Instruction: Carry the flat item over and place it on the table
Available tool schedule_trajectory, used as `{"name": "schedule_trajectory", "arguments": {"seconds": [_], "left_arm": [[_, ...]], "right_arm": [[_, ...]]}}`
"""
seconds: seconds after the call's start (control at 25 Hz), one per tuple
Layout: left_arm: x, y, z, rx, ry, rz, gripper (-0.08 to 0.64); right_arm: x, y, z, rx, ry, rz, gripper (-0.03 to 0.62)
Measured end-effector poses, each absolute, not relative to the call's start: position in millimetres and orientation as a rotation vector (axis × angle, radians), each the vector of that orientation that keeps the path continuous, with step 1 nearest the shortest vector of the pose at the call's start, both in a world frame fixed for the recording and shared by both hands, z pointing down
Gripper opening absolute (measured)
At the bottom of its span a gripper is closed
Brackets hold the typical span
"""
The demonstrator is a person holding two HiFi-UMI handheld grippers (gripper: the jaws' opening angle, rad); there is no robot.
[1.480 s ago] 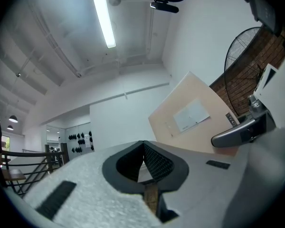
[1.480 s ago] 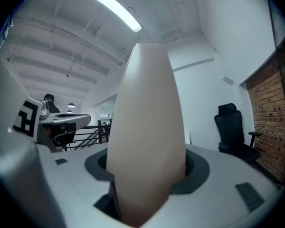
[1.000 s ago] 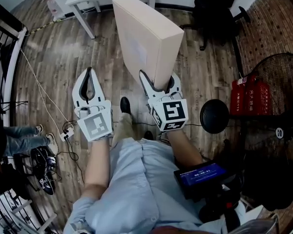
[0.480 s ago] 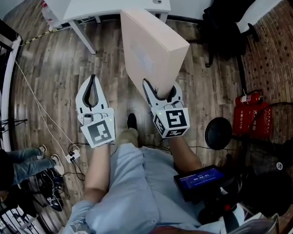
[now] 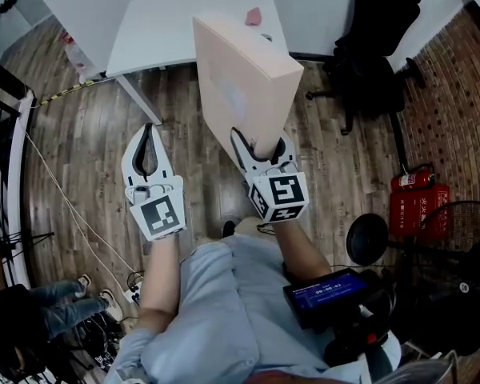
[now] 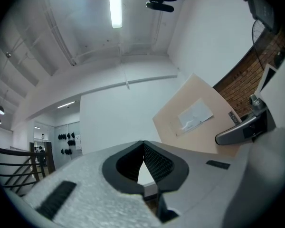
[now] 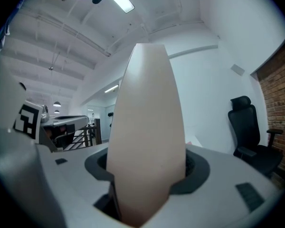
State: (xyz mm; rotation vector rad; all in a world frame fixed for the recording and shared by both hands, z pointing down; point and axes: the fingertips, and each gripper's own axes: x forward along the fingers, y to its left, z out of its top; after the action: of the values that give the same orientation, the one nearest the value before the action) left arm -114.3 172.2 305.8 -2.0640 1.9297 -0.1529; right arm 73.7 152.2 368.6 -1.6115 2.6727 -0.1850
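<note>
A flat beige box (image 5: 240, 82) with a white label stands on edge in the air, its lower corner clamped in my right gripper (image 5: 262, 146). In the right gripper view the box (image 7: 147, 146) fills the gap between the jaws. The left gripper view shows the same box (image 6: 199, 118) off to the right. My left gripper (image 5: 147, 149) hangs beside it, apart from the box, jaws shut with nothing between them (image 6: 143, 163). The white table (image 5: 176, 18) lies ahead, and the box's top overlaps its near edge in the head view.
A small pink object (image 5: 254, 16) lies on the table. A black office chair (image 5: 376, 46) stands at the right, with a red extinguisher and red case (image 5: 420, 202) near the brick wall. A black railing (image 5: 0, 158) runs along the left. A cable (image 5: 72, 214) crosses the wooden floor.
The table has come nearer and fills more of the head view's top. Both grippers kept their pose, the right one still carrying the box.
</note>
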Motion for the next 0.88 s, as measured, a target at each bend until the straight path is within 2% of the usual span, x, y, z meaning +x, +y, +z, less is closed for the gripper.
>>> {"name": "schedule_trajectory", "arguments": {"seconds": [0.52, 0.88], "left_arm": [[-122.1, 70.0, 320.5, -2.094, 1.898, -0.171, 0.005], [-137.5, -70.0, 336.9, -2.075, 1.950, -0.254, 0.005]], "right_arm": [[62.2, 58.0, 372.9, -1.625, 2.663, -0.215, 0.279], [48.2, -84.8, 393.8, -1.583, 2.694, -0.307, 0.278]]}}
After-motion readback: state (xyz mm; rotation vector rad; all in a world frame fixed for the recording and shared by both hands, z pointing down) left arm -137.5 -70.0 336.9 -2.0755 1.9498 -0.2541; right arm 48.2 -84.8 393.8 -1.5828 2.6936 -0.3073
